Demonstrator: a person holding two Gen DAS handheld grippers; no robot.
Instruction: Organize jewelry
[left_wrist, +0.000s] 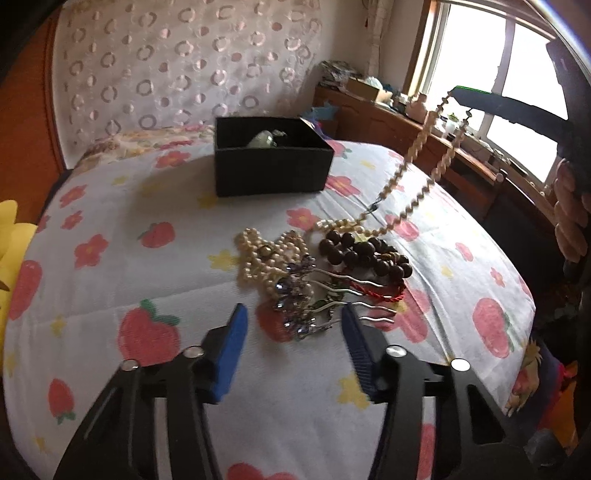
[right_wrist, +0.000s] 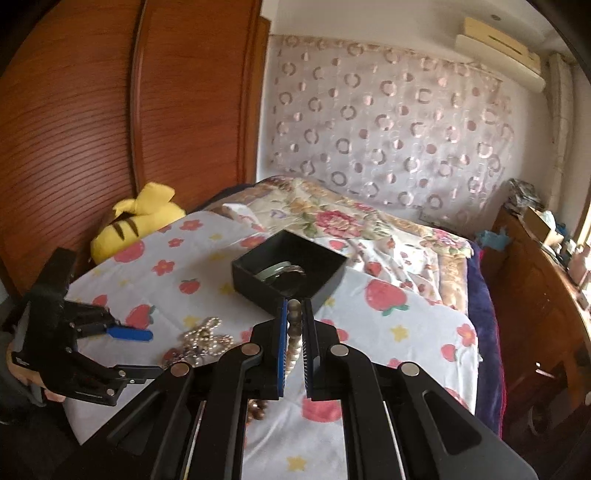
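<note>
Blue-padded left gripper hung with jaws parted around the jewelled hairpins on the strawberry sheet, pressing nothing. Right gripper clenched the pearl necklace, lifted toward the black box; next likely carrying it over and releasing.

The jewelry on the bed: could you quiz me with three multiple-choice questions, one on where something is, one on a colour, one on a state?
1. Where is the pale green bangle?
A in the black box
B on the yellow plush
C on the windowsill

2. What colour is the cord bracelet in the pile?
A green
B red
C white

3. What is the right claw doing?
A empty and wide open
B shut on the pearl necklace
C holding a hairpin

Answers: 1 A, it lies inside the box; 2 B, red cord under the dark beads; 3 B, pearls sit pinched between its pads.
</note>
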